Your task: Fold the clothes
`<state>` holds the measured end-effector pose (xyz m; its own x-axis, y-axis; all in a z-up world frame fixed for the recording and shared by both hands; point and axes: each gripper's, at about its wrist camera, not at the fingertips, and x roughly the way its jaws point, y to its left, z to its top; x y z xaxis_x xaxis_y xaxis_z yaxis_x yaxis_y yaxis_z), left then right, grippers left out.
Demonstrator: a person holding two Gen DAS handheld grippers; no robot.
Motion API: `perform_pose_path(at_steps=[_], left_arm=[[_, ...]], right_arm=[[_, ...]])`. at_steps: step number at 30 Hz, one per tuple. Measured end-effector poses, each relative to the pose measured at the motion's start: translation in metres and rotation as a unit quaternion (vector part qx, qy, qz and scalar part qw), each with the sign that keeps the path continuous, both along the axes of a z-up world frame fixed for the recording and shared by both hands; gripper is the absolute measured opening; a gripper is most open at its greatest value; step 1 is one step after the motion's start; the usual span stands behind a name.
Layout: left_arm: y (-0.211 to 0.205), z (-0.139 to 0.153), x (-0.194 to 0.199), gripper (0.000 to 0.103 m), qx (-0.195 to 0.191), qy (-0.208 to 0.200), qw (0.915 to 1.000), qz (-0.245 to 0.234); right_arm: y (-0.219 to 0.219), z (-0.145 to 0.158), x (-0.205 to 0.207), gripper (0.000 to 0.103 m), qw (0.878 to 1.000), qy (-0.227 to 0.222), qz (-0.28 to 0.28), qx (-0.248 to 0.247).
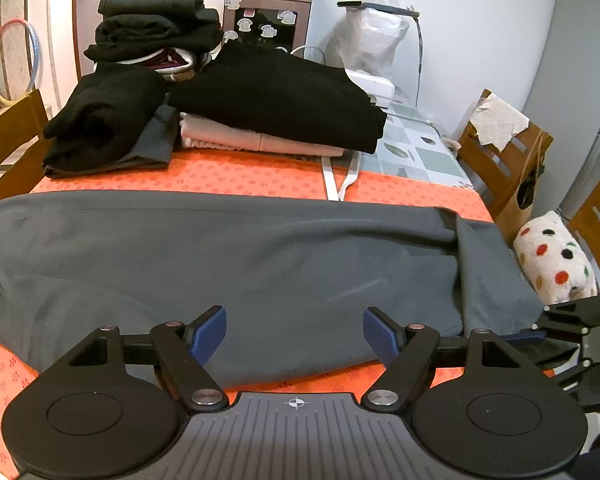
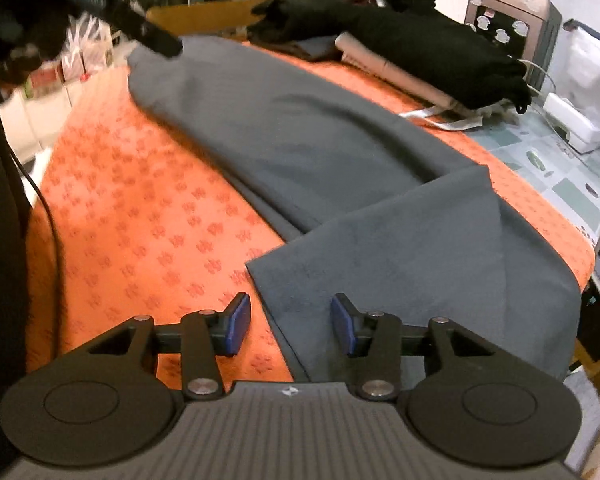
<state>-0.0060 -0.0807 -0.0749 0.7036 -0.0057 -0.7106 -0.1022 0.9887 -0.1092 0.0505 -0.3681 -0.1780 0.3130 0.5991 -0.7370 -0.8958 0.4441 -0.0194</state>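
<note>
My left tongs (image 1: 294, 336) hang wide apart over the near edge of the bench (image 1: 240, 176), nothing between the blue pads (image 1: 208, 334). Beneath them a grey garment (image 1: 228, 264) lies flat across the orange cloth from edge to edge, its right end folded back over itself. My right tongs (image 1: 556, 326) show at that folded end, by the near right corner. Along the far edge sit folded black clothes (image 1: 276, 100) and a taller stack (image 1: 156, 12).

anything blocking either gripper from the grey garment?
Nothing visible. The left gripper hangs open over the grey garment; the right gripper is open at its folded-over end. The folded clothes piles sit beyond it on the table.
</note>
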Motion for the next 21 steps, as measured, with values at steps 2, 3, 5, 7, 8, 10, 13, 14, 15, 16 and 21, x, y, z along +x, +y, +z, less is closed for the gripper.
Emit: perform_pose_path(at_steps=[2, 3, 5, 7, 8, 10, 13, 14, 15, 16, 21], left_arm=[[0.001, 0.0, -0.001, 0.077, 0.0, 0.0, 1.0, 0.005], [0.002, 0.0, -0.001, 0.077, 0.0, 0.0, 1.0, 0.007], [0.003, -0.001, -0.002, 0.077, 0.0, 0.0, 0.9999, 0.011], [0.005, -0.001, -0.003, 0.077, -0.001, 0.0, 0.9999, 0.016], [0.006, -0.001, -0.003, 0.077, -0.002, 0.0, 0.9998, 0.018], [0.007, -0.002, -0.003, 0.077, -0.003, 0.0, 0.9998, 0.02], [0.007, -0.002, -0.004, 0.077, -0.003, -0.001, 0.9998, 0.02], [0.006, -0.002, -0.004, 0.077, -0.003, -0.002, 0.9998, 0.018], [0.005, -0.002, -0.004, 0.077, -0.003, -0.003, 0.9999, 0.017], [0.004, -0.001, -0.004, 0.077, -0.002, -0.005, 0.9999, 0.014], [-0.007, 0.01, -0.004, 0.077, 0.002, -0.023, 0.9997, -0.012]], right_arm=[[0.0, -0.002, 0.001, 0.039, 1.0, -0.009, 0.001, 0.004], [-0.001, -0.002, 0.002, 0.032, 1.0, -0.013, -0.002, 0.007], [-0.004, 0.002, 0.003, 0.007, 1.0, -0.021, -0.013, 0.017], [-0.009, 0.016, 0.003, 0.007, 0.998, -0.041, -0.038, 0.039], [-0.013, 0.025, 0.003, 0.006, 0.996, -0.052, -0.052, 0.051], [-0.024, 0.045, 0.007, 0.006, 0.991, -0.077, -0.088, 0.071], [-0.045, 0.073, 0.019, 0.006, 0.979, -0.117, -0.144, 0.083], [-0.052, 0.08, 0.024, 0.006, 0.974, -0.13, -0.164, 0.082], [-0.061, 0.087, 0.031, 0.006, 0.97, -0.14, -0.184, 0.08], [-0.069, 0.092, 0.039, 0.006, 0.965, -0.146, -0.204, 0.077], [-0.11, 0.107, 0.079, 0.004, 0.944, -0.16, -0.282, 0.061]])
